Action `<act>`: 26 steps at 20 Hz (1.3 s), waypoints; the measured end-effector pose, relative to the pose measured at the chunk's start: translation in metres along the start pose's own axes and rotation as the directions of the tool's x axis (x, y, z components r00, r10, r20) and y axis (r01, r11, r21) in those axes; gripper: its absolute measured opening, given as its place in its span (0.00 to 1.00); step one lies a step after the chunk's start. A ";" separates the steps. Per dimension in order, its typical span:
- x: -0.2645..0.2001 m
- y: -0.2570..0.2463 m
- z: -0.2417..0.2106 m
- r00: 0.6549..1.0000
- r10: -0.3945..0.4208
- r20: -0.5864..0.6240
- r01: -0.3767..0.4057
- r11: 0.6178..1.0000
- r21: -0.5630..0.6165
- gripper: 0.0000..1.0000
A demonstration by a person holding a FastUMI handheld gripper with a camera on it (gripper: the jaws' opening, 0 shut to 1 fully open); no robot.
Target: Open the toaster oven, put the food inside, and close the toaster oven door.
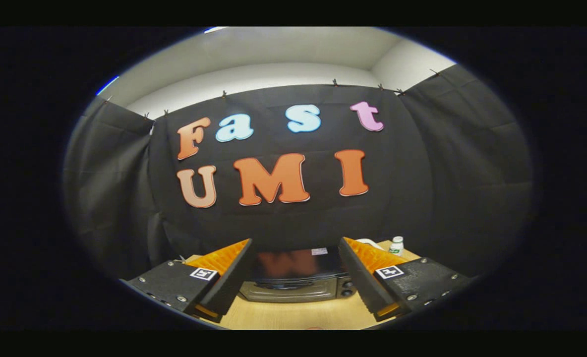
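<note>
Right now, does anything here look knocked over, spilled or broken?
Nothing stands out. The toaster oven sits square on the table, door shut, beyond the open gripper. A small bottle stands upright behind.

the toaster oven [296, 280] sits on a light wooden table [298, 315], backed up against the black cloth wall. it's a low, boxy unit with a glossy dark top that catches a reflection, a metallic front, and dark knobs down its right side. the door looks shut. it shows in the gap between the gripper [294, 265]'s spread fingers, just beyond them.
</note>
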State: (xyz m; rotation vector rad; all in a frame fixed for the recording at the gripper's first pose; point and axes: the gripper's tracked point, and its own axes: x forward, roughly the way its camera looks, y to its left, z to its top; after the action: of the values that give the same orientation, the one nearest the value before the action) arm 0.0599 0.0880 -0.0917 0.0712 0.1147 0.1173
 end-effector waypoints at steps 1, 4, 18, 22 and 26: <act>0.009 0.006 -0.012 1.000 0.011 -0.019 -0.011 1.000 0.012 1.00; 0.038 0.017 -0.047 0.998 0.036 -0.057 -0.035 0.999 0.014 1.00; 0.106 0.024 -0.178 0.955 -0.019 -0.297 -0.017 0.993 -0.118 1.00; 0.102 0.025 -0.187 0.948 -0.026 -0.317 -0.021 0.989 -0.145 1.00; 0.100 0.024 -0.191 0.945 -0.020 -0.327 -0.027 0.990 -0.138 1.00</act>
State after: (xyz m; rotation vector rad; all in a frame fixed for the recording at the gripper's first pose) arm 0.1336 0.1359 -0.2903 -0.0904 0.4396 0.1395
